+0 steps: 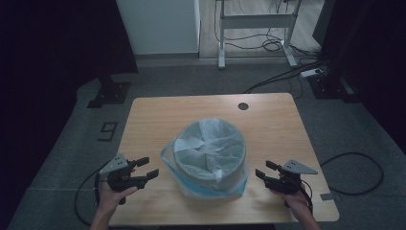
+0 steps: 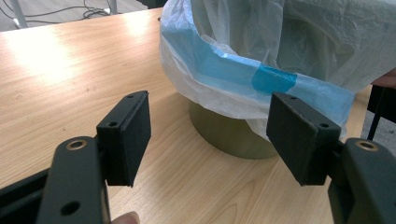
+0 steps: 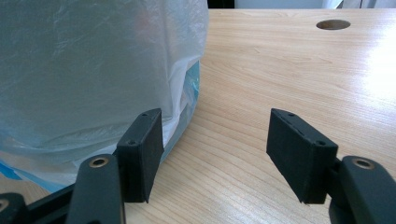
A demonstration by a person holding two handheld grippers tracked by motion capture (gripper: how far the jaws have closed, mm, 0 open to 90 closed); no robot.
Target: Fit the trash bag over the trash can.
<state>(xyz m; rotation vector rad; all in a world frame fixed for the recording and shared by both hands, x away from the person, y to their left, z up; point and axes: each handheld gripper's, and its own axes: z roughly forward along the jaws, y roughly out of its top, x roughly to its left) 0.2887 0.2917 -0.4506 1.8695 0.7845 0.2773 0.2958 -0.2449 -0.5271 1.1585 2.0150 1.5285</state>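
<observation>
Both grippers sit nearest the camera, at the near edge of the wooden table [image 1: 158, 110], each carried in one hand, and they flank the thing being worked on: a round bin [image 1: 210, 153] lined with a thin whitish plastic bag [image 1: 210, 139] whose blue-banded hem is folded down over the bin's rim and hangs loose around its wall. That bin stands in the middle of the near half of the table, so either hand can reach its side without crossing the other. To the bin's left the left gripper [image 1: 146, 168] points toward it with its jaws spread and nothing between them; in the left gripper view the blue band [image 2: 261, 77] of the hem lies just ahead of the pads [image 2: 128, 135], apart from them, above the bin's bare olive base [image 2: 229, 135]. To the bin's right the right gripper [image 1: 264, 171] also aims inward, jaws likewise spread and empty, one pad [image 3: 142, 151] close beside the drooping bag skirt [image 3: 187, 93]. Holding both open and low at the hem looks like preparation for pinching the bag on opposite sides at once. Beyond the bin, a round cable hole [image 1: 243, 106] marks the table's far edge.
</observation>
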